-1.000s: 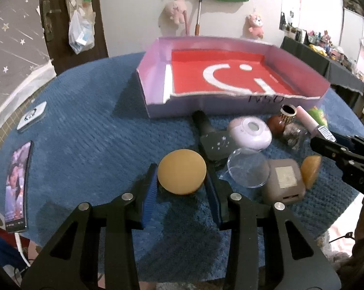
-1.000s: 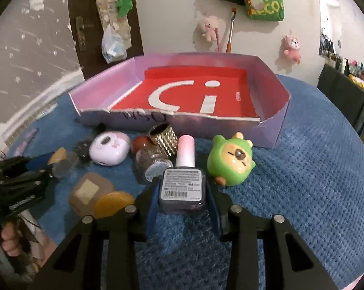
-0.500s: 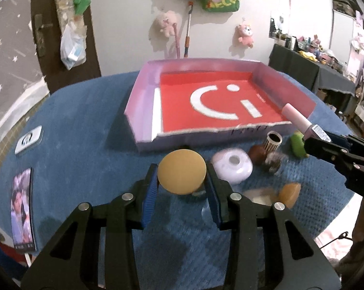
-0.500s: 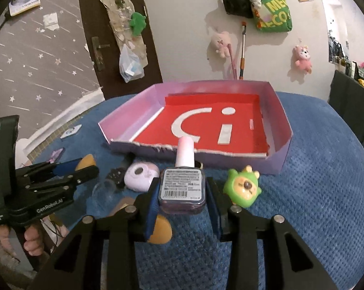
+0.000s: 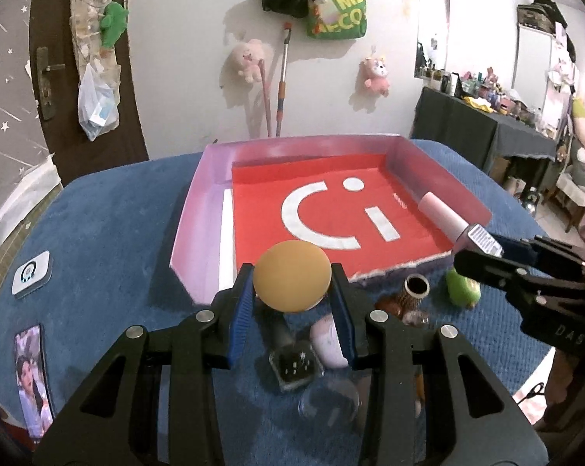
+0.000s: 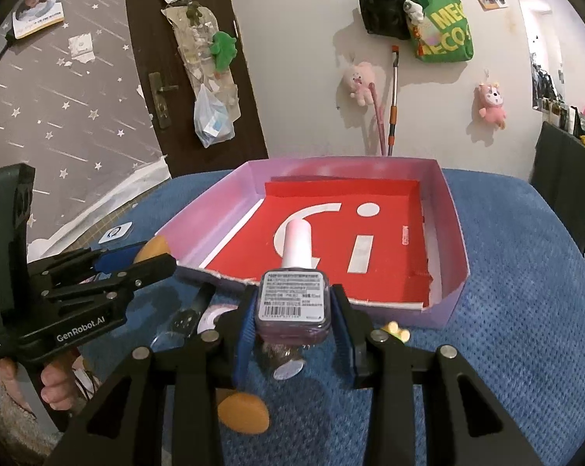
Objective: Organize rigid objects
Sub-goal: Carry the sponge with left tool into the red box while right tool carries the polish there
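Observation:
My left gripper is shut on a round tan disc, held above the table just in front of the pink tray's near wall. The right gripper is shut on a nail polish bottle with a pale pink cap, raised near the tray's front edge; that bottle also shows at the right of the left wrist view. The pink tray has a red floor with a white logo and nothing inside.
Below the grippers on the blue cloth lie a black bottle, a lilac round case, a studded brown jar, a green toy, a clear dome and an orange egg shape. A photo card and white tag lie left.
Both grippers have risen with their objects and come closer to the tray. The loose items now sit lower in both views, under the fingers.

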Motion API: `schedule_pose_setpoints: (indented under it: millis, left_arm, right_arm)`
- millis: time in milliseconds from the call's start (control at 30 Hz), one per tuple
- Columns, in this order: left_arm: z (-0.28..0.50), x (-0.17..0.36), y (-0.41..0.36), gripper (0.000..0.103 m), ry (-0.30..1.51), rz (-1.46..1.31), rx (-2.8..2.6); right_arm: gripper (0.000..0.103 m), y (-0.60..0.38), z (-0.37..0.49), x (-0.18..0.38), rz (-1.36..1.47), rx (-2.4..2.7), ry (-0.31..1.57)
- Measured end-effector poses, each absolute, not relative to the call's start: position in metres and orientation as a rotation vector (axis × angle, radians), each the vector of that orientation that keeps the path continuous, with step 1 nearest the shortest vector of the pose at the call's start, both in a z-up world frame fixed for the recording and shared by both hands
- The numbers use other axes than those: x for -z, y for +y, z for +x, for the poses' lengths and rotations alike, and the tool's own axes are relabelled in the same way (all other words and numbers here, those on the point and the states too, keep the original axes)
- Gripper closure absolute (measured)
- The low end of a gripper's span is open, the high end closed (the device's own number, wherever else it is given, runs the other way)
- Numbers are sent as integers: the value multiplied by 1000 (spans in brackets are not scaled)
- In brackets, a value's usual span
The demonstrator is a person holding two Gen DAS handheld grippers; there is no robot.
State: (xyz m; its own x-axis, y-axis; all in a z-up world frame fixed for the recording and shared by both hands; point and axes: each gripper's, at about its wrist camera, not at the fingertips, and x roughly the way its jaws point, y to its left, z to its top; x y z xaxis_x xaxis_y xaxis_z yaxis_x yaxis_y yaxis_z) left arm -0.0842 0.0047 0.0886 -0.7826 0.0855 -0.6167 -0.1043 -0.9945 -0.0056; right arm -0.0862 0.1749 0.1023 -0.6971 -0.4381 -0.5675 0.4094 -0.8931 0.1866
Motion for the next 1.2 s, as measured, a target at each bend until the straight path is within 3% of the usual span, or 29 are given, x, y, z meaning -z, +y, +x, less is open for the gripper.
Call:
schedule_pose_setpoints:
  millis: [600,1200]
  left_arm:
    - [-156,-105,6,68,28,-971,-2859]
    - [-228,-56,7,68,-46,-1245,-2760]
  right_arm:
    - [64,169,-143,-108,885,2578,-73]
    - [64,152,-210,-82,1042,2579,-9]
